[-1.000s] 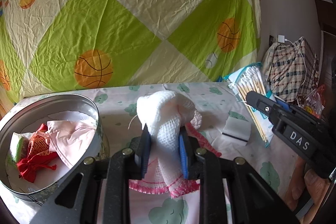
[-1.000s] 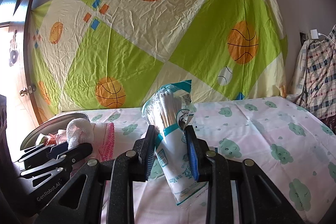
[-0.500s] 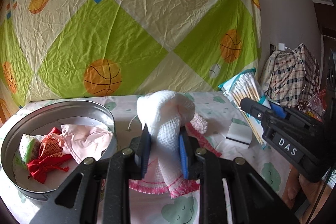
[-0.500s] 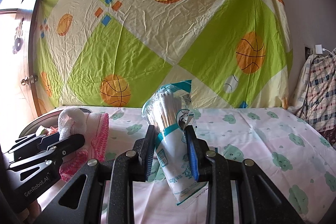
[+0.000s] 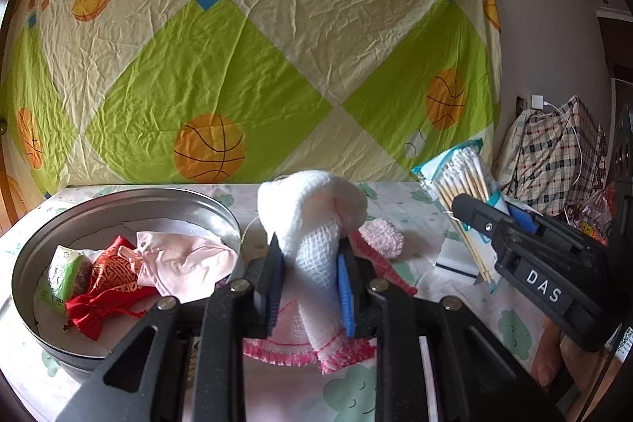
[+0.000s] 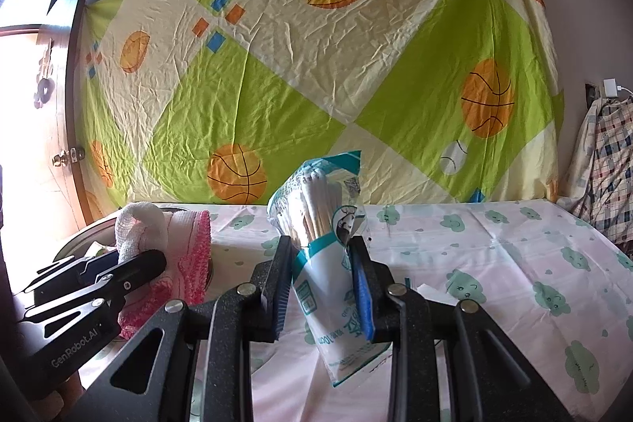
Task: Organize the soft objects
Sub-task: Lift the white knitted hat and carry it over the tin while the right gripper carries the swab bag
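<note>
The left hand-held gripper (image 5: 310,281) is closed on a white gauze cloth (image 5: 312,220) with a pink fringe; the cloth stands up between the two blue pads and hangs down below them. To its left a round metal tin (image 5: 130,200) sits on the bench (image 6: 494,263), which is covered with a pale cloth printed with green clouds. Inside the tin lie a red pouch (image 5: 107,291), a pale pink cloth (image 5: 186,262) and a small green packet (image 5: 67,273). The right hand-held gripper (image 6: 322,285) holds a plastic bag of cotton swabs (image 6: 324,232), upright, pressed between its pads. A green and cream sheet (image 6: 316,66) with orange balls hangs on the wall behind.
</note>
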Demonstrator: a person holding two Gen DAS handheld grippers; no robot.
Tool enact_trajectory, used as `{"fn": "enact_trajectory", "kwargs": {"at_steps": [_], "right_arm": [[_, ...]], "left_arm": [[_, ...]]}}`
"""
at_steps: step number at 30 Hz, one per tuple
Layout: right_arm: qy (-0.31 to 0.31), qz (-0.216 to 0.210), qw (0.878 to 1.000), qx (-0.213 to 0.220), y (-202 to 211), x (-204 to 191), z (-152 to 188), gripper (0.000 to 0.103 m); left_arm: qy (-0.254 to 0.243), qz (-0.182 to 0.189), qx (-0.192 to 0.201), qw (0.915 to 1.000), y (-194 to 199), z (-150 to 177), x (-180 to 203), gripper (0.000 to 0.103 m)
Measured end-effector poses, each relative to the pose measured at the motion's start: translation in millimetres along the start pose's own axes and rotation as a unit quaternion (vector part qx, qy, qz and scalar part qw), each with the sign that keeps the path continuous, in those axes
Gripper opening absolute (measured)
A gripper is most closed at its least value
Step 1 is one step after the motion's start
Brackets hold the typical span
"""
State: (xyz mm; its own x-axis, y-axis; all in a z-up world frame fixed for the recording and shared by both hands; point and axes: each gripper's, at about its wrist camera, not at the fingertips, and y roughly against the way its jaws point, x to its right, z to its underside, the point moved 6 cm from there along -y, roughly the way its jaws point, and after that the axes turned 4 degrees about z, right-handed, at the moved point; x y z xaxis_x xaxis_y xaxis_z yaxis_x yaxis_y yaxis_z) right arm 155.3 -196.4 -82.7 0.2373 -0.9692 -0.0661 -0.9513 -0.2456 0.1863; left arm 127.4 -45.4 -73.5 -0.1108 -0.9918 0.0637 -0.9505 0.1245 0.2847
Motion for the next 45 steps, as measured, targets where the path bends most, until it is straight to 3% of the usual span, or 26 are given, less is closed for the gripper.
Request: {"fn": "enact_trajectory", "kwargs": {"at_steps": [37,45], "right_arm": [[-0.002,-0.069,0.997,0.040,14.9,-45.4,-2.1,0.031],[0.005,-0.077,0.996,0.033,12.3,-54.4,-0.5,0.031]], "left_arm": [[0.015,-0.050,0.019,0.9985,23.8,2.0,-41.0,0.022],[0.014,-0.058,0.022,0.9980,27.7,2.8,-48.6,0.022]]}}
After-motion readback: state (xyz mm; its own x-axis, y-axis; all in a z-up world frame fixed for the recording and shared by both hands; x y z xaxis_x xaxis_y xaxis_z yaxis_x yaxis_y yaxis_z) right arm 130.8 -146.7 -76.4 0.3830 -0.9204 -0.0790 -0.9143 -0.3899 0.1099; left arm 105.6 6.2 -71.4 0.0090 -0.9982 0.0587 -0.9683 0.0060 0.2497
